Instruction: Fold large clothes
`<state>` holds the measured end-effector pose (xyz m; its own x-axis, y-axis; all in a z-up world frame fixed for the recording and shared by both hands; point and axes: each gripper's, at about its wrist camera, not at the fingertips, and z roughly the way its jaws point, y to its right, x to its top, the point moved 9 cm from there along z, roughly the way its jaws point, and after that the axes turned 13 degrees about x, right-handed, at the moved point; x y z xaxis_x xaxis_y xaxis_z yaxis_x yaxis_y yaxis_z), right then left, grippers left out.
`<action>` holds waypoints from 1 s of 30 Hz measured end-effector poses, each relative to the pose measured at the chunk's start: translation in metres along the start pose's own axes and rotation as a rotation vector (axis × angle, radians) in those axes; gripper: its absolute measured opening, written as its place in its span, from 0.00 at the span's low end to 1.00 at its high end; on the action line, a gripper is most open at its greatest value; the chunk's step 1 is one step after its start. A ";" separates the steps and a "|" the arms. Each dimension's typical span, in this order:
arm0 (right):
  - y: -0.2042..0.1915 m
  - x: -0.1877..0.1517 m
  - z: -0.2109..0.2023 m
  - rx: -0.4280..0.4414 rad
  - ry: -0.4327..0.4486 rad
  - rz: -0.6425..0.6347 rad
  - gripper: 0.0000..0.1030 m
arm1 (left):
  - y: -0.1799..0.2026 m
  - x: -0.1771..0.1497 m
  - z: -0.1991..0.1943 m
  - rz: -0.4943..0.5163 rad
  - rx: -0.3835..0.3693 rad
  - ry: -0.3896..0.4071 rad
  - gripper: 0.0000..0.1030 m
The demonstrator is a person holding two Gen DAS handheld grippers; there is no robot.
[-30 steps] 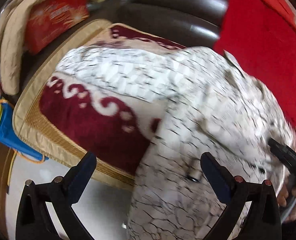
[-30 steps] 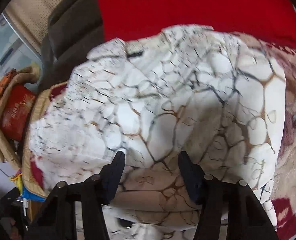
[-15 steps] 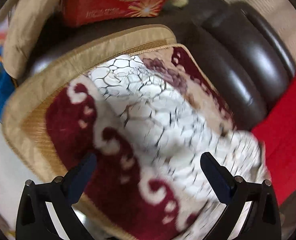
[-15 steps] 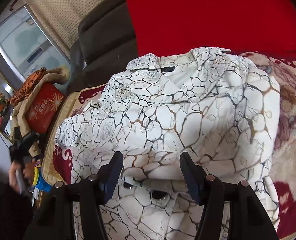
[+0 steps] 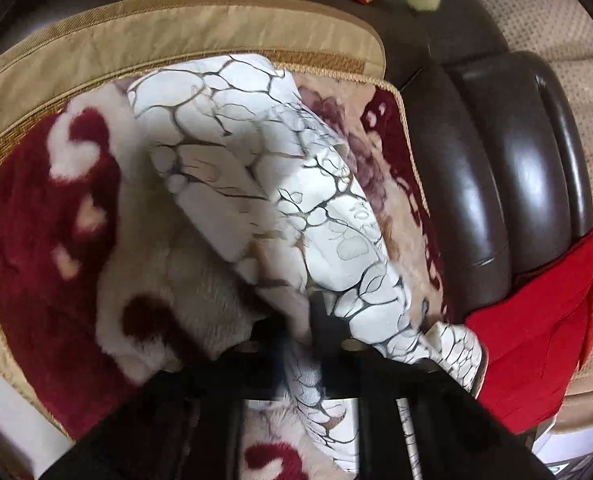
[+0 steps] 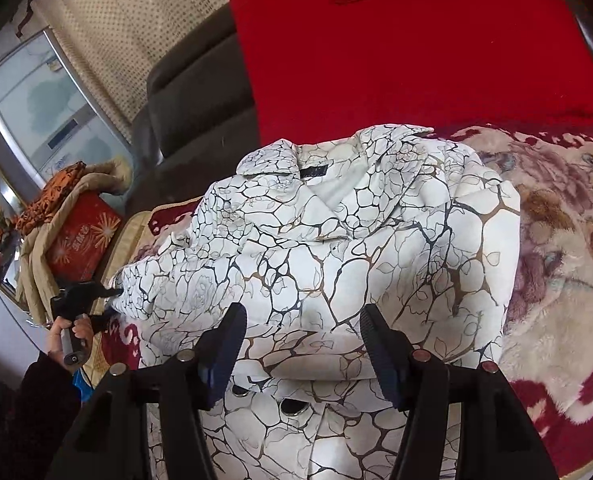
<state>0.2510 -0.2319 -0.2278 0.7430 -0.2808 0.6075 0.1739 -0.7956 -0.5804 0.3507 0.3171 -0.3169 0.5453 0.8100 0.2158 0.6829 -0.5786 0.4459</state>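
Left gripper (image 5: 296, 332) has swung to the sleeve (image 5: 280, 184) end and clamped it, long axis running away; right gripper (image 6: 302, 344) hovers unclenched over the jacket (image 6: 336, 248).

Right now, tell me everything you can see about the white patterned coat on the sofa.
The coat is white with a dark and tan cracked-stone print, thick woven-looking fabric, a notched collar with a black label, and dark round buttons down the front. It lies face up on a plush maroon-and-cream blanket, partly folded and rumpled. The left tool is shut on its sleeve end at the side; the right tool hovers open above the front.
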 end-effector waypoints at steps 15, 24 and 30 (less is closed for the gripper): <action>0.003 0.020 -0.035 0.009 0.108 0.019 0.61 | 0.197 -0.118 -0.159 0.765 -0.036 0.471 0.04; 0.039 0.035 -0.087 -0.022 0.219 0.091 0.61 | 0.273 -0.345 -0.138 1.382 -0.131 0.330 0.10; 0.065 0.038 -0.109 -0.018 0.266 0.178 0.74 | 0.239 -0.362 -0.120 1.447 -0.057 0.394 0.70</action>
<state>0.2202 -0.3525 -0.1831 0.5653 -0.5450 0.6192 0.0431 -0.7301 -0.6819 0.2583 -0.1027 -0.1839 0.5455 -0.4648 0.6974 -0.3420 -0.8831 -0.3211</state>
